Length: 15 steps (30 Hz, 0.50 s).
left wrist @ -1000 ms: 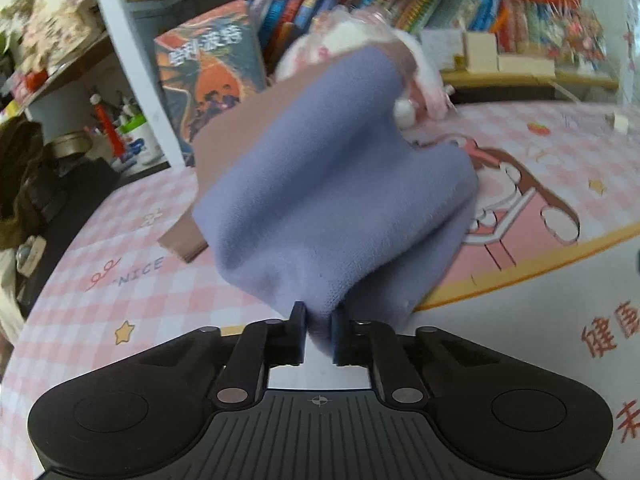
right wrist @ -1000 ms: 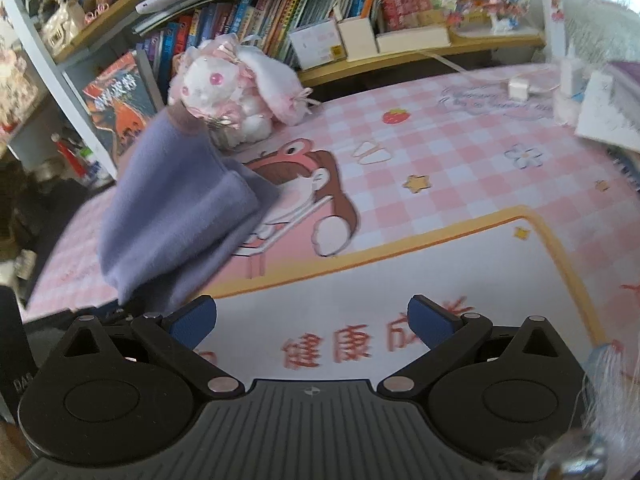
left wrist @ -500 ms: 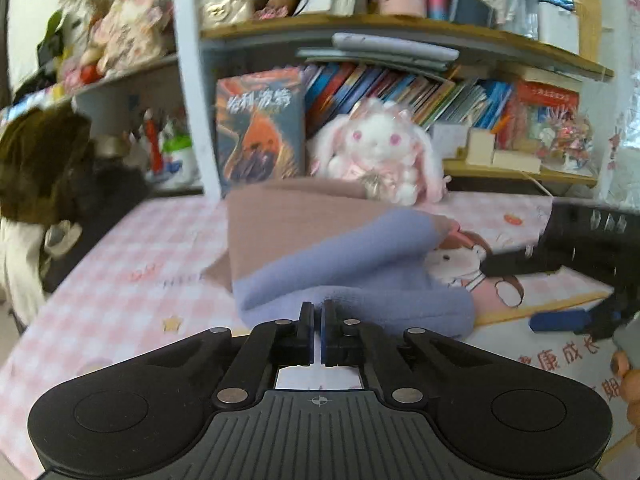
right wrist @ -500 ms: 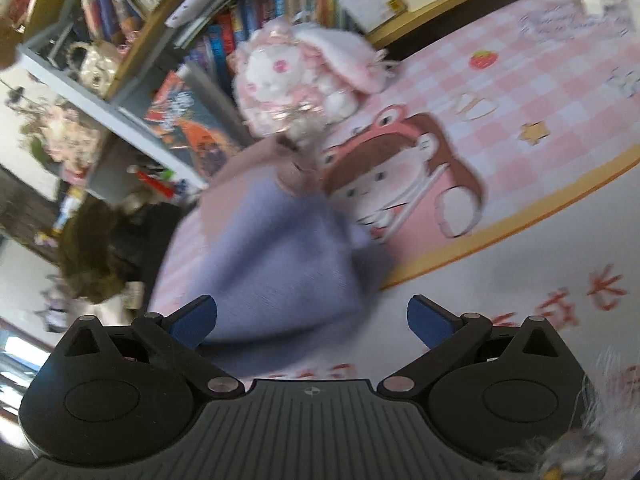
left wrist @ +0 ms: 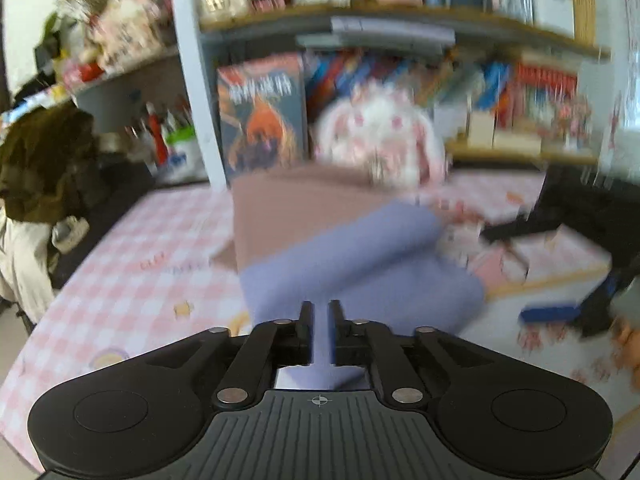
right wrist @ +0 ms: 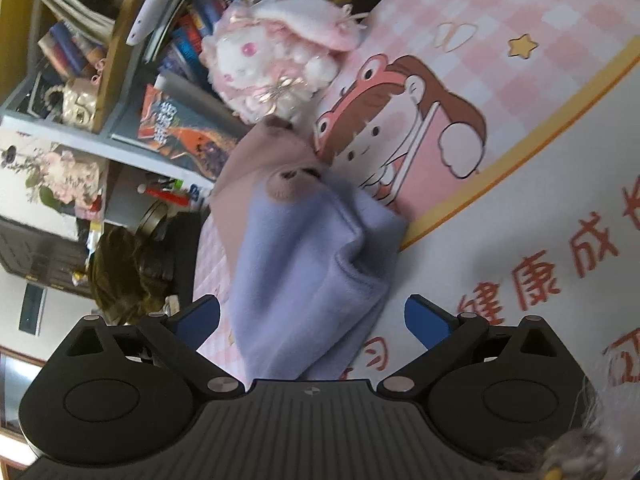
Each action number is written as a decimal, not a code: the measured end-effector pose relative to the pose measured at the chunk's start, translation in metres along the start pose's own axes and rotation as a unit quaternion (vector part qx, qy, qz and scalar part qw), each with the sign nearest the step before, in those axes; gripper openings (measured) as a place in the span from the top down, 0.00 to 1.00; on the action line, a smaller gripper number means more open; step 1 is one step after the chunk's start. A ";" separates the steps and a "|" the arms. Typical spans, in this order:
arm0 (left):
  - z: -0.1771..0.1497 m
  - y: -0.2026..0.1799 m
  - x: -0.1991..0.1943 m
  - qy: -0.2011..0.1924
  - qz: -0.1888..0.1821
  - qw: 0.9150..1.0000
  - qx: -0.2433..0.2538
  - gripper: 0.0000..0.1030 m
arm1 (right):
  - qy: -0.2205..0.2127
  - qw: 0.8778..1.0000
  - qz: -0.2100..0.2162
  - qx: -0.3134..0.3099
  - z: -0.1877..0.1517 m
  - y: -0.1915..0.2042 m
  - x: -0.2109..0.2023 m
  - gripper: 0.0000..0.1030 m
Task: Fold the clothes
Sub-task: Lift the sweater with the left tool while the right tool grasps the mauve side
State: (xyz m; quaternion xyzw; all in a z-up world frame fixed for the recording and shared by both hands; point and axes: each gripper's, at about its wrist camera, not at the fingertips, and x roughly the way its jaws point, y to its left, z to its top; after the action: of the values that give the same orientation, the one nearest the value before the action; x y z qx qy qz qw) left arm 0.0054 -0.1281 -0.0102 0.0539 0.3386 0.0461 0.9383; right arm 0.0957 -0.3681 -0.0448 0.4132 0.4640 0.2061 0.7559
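Soft lilac-and-mauve fleece garment (right wrist: 304, 272) lies bunched, partly doubled, on the pink checked table mat (right wrist: 540, 32); left gripper (left wrist: 319, 312) apparently pinches its near edge — right gripper (right wrist: 312, 316) spread wide; folding looks unfinished.

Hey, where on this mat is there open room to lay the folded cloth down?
Free: the white part of the mat with red characters, right of the cloth, and the pink checks to its left. Crowded: the back, where the plush bunny sits against the bookshelf.
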 end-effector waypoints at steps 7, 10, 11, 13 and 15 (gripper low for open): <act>-0.008 -0.015 0.023 0.042 0.005 0.997 0.065 0.43 | 0.009 1.000 -0.002 0.013 0.001 -0.004 0.002 0.03; -0.010 -0.017 0.030 0.047 0.015 0.995 0.090 0.36 | 0.020 1.000 0.001 0.021 0.000 -0.004 0.005 0.06; -0.011 -0.018 0.032 0.049 0.019 0.994 0.098 0.36 | 0.027 0.999 0.002 0.023 -0.001 -0.004 0.007 0.06; -0.013 -0.019 0.037 0.053 0.026 0.992 0.115 0.45 | 0.037 0.999 0.003 0.027 -0.003 -0.003 0.010 0.07; -0.014 -0.021 0.041 0.056 0.033 0.989 0.131 0.85 | 0.037 0.999 0.003 0.026 -0.002 -0.002 0.011 0.07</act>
State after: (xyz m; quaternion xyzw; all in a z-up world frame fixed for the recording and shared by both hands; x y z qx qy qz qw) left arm 0.0289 -0.1425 -0.0495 0.1849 0.3920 0.0349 0.9005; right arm 0.0988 -0.3607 -0.0533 0.4260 0.4958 0.2114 0.7266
